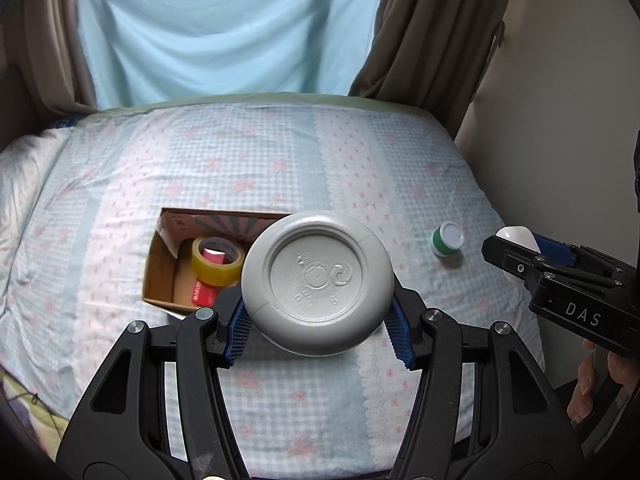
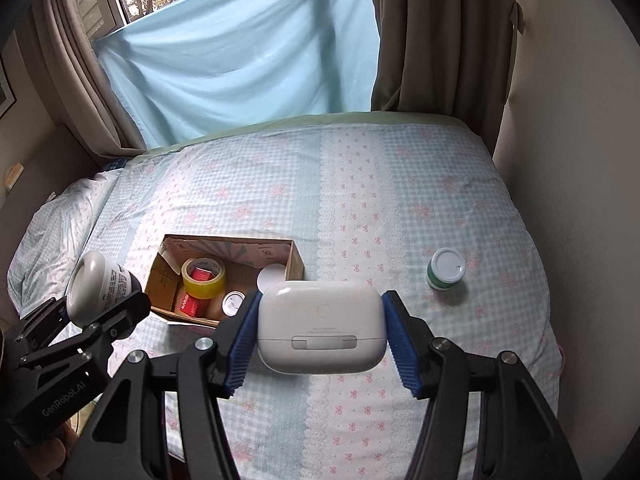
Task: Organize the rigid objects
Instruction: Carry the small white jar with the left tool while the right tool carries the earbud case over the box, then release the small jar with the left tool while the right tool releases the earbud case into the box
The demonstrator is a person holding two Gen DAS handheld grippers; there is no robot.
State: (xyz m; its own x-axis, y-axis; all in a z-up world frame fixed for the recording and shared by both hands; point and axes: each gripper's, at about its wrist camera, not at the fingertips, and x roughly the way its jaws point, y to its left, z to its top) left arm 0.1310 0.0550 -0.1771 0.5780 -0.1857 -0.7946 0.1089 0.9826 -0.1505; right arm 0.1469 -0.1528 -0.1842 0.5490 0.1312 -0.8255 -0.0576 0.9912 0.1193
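Observation:
My left gripper (image 1: 318, 320) is shut on a grey round jar (image 1: 317, 282), held bottom-first above the bed; the same jar (image 2: 98, 286) shows at the left of the right wrist view. My right gripper (image 2: 320, 338) is shut on a white earbud case (image 2: 322, 326), whose tip (image 1: 518, 237) peeks out in the left wrist view. An open cardboard box (image 2: 294, 258) lies on the bed and holds a yellow tape roll (image 2: 203, 276), a red packet (image 2: 191, 306) and small round lids. A green jar with a white lid (image 2: 446, 269) stands alone on the bed to the right.
The bed (image 2: 400, 184) wears a blue and pink checked cover. A pillow (image 2: 60, 224) lies at the left. A blue sheet (image 2: 240, 60) and brown curtains (image 2: 440, 40) hang behind it; a wall (image 2: 572, 120) runs along the right. A hand (image 1: 588, 384) holds the right gripper's handle.

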